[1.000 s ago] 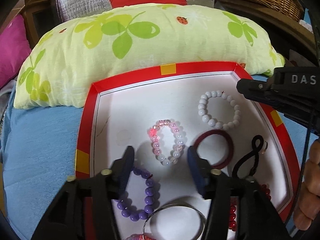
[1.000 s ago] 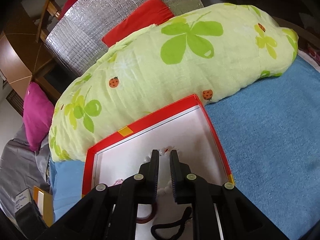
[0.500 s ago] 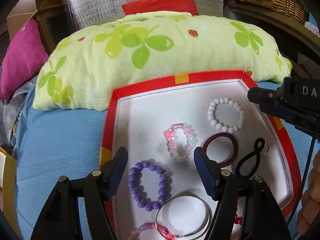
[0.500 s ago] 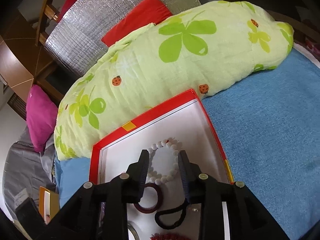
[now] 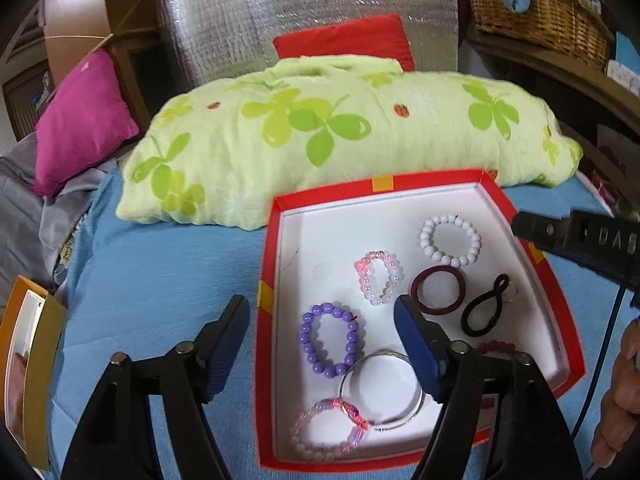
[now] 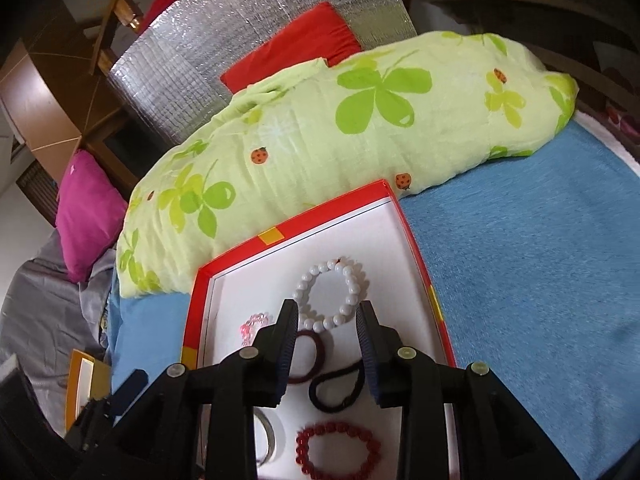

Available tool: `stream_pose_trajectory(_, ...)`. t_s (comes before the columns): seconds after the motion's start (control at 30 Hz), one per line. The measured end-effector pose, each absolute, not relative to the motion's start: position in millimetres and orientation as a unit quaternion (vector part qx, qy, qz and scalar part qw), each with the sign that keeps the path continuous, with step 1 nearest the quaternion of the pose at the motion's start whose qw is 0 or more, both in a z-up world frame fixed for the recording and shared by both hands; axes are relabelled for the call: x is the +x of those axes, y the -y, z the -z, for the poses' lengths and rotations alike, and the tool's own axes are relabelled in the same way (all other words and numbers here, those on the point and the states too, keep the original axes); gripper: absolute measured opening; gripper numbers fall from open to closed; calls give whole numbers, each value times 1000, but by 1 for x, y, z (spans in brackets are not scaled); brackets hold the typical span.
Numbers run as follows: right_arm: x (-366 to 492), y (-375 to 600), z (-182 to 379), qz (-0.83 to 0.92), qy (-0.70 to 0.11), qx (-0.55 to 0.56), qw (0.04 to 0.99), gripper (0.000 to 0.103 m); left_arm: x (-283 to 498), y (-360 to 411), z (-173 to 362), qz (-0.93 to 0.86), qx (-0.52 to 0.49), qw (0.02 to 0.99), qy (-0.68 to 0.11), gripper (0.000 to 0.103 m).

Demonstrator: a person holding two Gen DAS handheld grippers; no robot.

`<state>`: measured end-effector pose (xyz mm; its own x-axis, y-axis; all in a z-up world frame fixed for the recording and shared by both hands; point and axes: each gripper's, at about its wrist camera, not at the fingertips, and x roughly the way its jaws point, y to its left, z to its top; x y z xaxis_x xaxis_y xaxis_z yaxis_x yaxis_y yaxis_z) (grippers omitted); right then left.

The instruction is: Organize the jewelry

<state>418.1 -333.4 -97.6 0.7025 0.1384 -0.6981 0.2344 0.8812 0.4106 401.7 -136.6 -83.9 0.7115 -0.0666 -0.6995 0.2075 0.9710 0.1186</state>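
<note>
Jewelry is lying spread in the red box (image 5: 272,280) on the blue bed cover (image 6: 540,280): the white bead bracelet (image 5: 450,241) is sitting at the far end, the purple bead bracelet (image 5: 331,339) nearer your side, with the dark hair tie (image 6: 338,390) and the red bead bracelet (image 6: 338,455) near the right wall. You are holding the left hand-held gripper (image 5: 322,316) wide apart and empty above the box's left edge. Your right hand-held gripper (image 6: 327,320) is hovering partly spread, gripping nothing, over the white bracelet's near side.
</note>
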Motion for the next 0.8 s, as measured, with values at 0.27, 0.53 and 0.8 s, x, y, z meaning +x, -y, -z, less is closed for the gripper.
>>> stream_pose_trajectory(0.27,388,322,86,24,-384,205,900,33,381,121,65,68,85,930,-350,79)
stream_pose_trajectory(0.53,353,306,73,22,-367,165,915,55,353,106,56,60,86,933,-343,79)
stream_pose_trajectory(0.8,312,285,55,26,-338,113,934,55,324,80,51,38,63,935,-348,79)
